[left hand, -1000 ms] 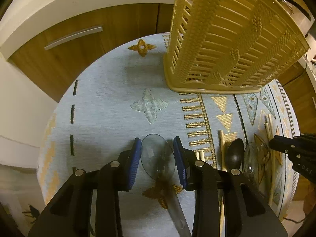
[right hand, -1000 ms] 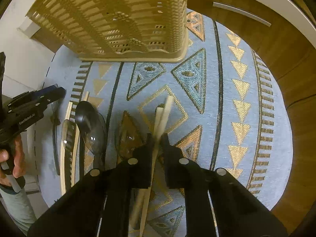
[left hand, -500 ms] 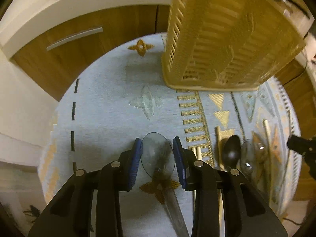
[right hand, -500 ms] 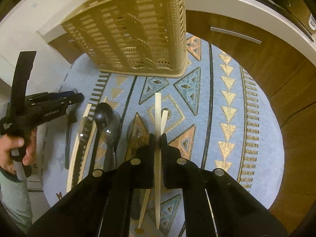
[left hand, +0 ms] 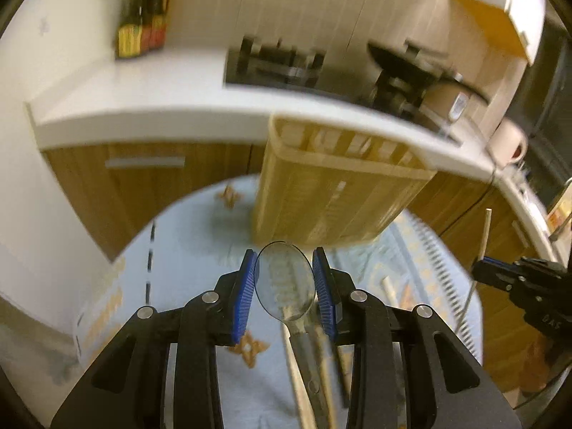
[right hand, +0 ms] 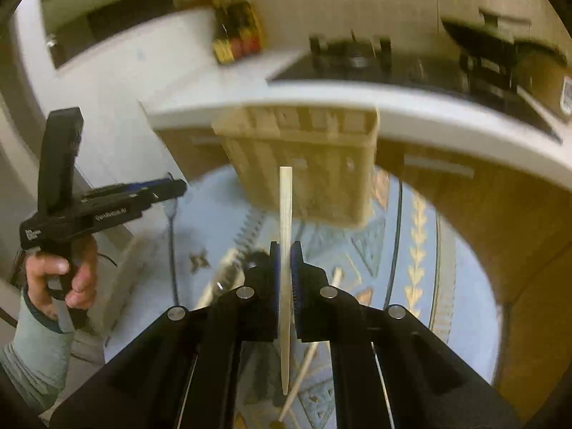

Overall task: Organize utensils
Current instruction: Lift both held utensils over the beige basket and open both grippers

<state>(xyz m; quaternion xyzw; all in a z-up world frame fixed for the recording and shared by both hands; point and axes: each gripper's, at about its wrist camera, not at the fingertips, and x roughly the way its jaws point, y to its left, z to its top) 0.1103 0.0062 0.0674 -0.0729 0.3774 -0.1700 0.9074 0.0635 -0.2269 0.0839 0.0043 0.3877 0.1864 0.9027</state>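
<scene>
the left gripper (left hand: 285, 287) is closed on a clear plastic spoon (left hand: 285, 284), its blue pads (left hand: 245, 296) pressed on either side of the bowl, handle running back toward 6 o'clock between the black arms. the spoon is lifted off the round bench (left hand: 186, 250), which wears a pale blue cloth with gold patterns. straight ahead at 12 o'clock stands the tan slotted basket (left hand: 332, 196), upright on the far part of the bench, blurred. a few pale sticks lie on the cloth beneath the spoon, too smeared to count.

the right gripper (right hand: 285, 271) is clamped on a single wooden chopstick (right hand: 285, 236), which stands nearly upright, one end pointing at 12 o'clock toward the basket (right hand: 304, 168) and the other tapering down to 6 o'clock. a second chopstick (right hand: 307, 350) lies slanted on the cloth below. at 9 o'clock in the right wrist view the person's left hand (right hand: 60, 279) holds the other gripper's handle, with the spoon's handle hanging below it. in the left wrist view the right gripper (left hand: 481, 273) shows at 3 o'clock, its chopstick (left hand: 485, 232) rising from it.
</scene>
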